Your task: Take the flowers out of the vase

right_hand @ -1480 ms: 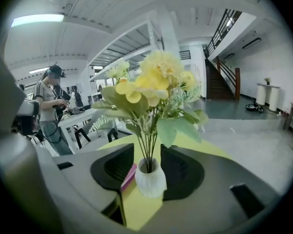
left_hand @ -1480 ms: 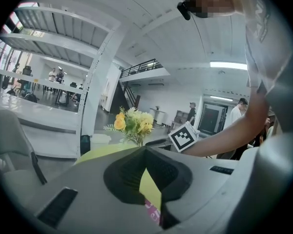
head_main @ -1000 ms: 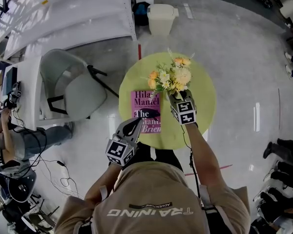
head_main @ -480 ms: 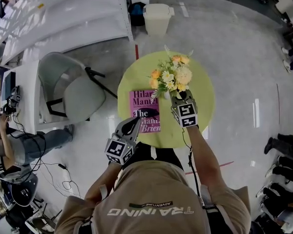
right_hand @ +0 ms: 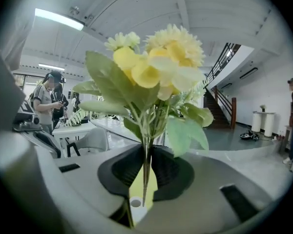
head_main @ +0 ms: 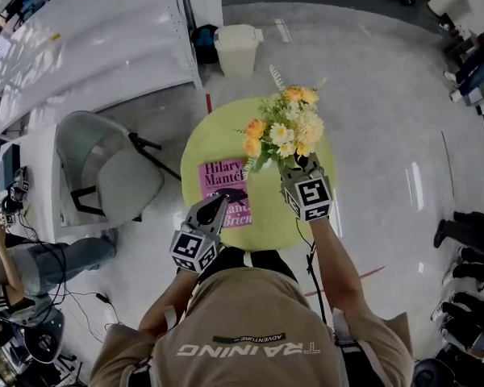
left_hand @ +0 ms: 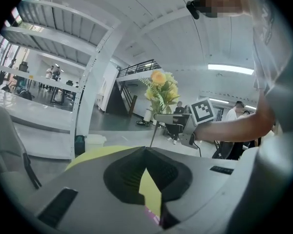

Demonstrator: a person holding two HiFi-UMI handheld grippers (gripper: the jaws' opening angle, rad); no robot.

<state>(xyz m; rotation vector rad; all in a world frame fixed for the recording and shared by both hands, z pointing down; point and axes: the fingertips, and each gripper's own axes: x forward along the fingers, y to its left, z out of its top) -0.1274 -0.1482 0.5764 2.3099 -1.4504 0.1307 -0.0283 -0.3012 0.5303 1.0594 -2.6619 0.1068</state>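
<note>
Up go the flowers (head_main: 286, 127) since a second back, right claw (right_hand: 145, 160) pinching their thin stems (right_hand: 145, 179) well above the bench (head_main: 206, 139), left claw (left_hand: 145, 152) pressed together and empty over that bench's near edge, though a loose pinch could let stems slide out and fall.

- Round yellow-green counter (head_main: 214, 139), at the centre of the head view.
- Pink book (head_main: 222, 180), lying flat on the counter's left half, cover up.
- Grey shell chair (head_main: 113, 176), on the floor left of the counter.
- White bin (head_main: 238, 47), beyond the counter, beside white shelving (head_main: 89, 39).
- Seated person (head_main: 32, 256), at the far left edge.
- Staircase (right_hand: 219, 106), in the background of the right gripper view.
</note>
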